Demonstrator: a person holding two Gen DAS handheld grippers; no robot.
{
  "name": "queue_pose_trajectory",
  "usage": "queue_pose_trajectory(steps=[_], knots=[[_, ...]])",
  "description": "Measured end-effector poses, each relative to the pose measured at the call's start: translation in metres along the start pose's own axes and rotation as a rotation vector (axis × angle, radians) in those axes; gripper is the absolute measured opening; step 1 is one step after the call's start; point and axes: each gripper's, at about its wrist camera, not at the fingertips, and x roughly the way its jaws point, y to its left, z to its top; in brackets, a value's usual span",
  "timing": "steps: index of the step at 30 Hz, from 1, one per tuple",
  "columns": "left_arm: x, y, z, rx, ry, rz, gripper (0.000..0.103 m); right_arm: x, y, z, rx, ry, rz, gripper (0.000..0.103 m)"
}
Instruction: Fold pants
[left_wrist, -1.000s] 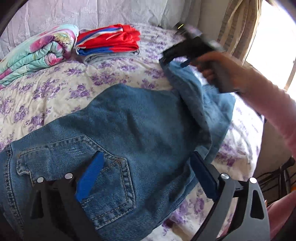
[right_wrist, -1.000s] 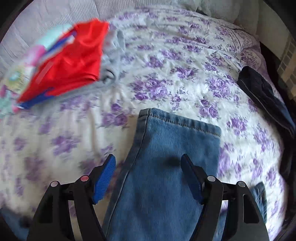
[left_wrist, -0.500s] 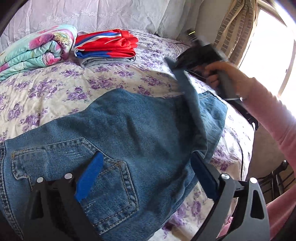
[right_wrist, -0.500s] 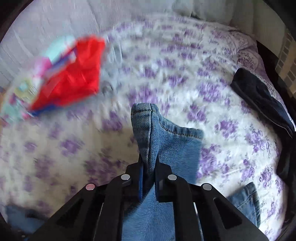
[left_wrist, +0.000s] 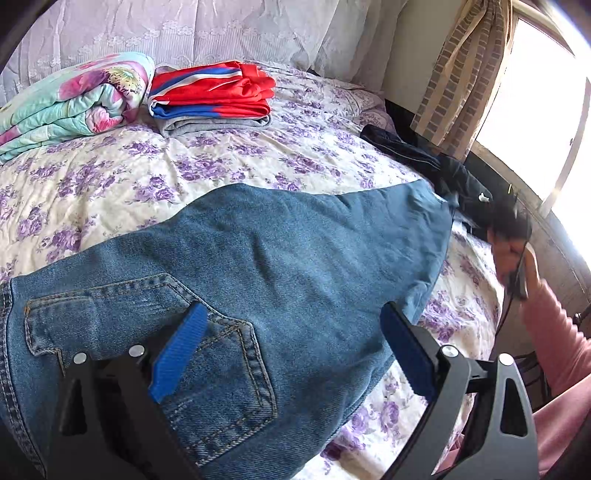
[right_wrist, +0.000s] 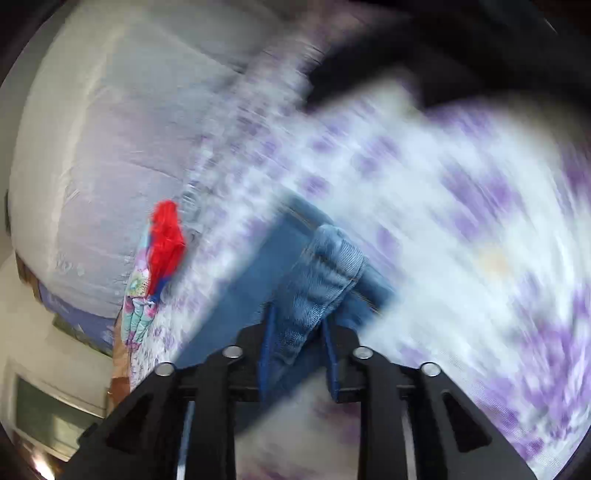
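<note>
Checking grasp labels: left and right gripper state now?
Left gripper: open, empty, over the jeans.
Right gripper: jaws just eased slightly, pads gripping bunched jeans hem.

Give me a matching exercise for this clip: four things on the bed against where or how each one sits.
Things:
1. jeans
2. red top
3. flowered quilt
4. dark garment

Places or states:
A. rolled up at the far left by the headboard
B. spread across the near bed, back pocket up
C. at the bed's edge by the curtain
D. folded, on top of grey clothing

Pairs: 1-B, 2-D, 3-A, 4-C
</note>
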Motion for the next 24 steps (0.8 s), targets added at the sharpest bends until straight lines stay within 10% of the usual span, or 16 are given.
queue_pose_trajectory(steps=[4, 13, 16, 17, 20, 24], knots=[[0.000, -0.001, 0.000, 0.000, -0.001, 0.003, 0.093, -0.027, 0.021, -0.011, -0.091, -0.055, 0.026, 0.059], [-0.001, 0.000, 0.000, 0.004, -0.006, 0.005, 0.093, -0.003, 0.099, -0.008, -0.330, -0.048, 0.159, 0.059], [-0.002, -0.002, -0.002, 0.008, -0.007, 0.011, 0.093, 0.026, 0.074, -0.001, -0.282, 0.021, -0.058, 0.040], [-0.003, -0.003, -0.003, 0.013, -0.008, 0.015, 0.093, 0.038, 0.051, 0.002, -0.204, 0.066, -0.111, 0.007], [-0.004, -0.005, -0.005, 0.021, -0.011, 0.022, 0.093, 0.023, 0.026, 0.009, -0.058, 0.064, -0.072, 0.000], [-0.003, -0.004, -0.003, 0.025, -0.007, -0.001, 0.098, 0.010, 0.103, -0.023, -0.326, 0.004, -0.139, 0.052]])
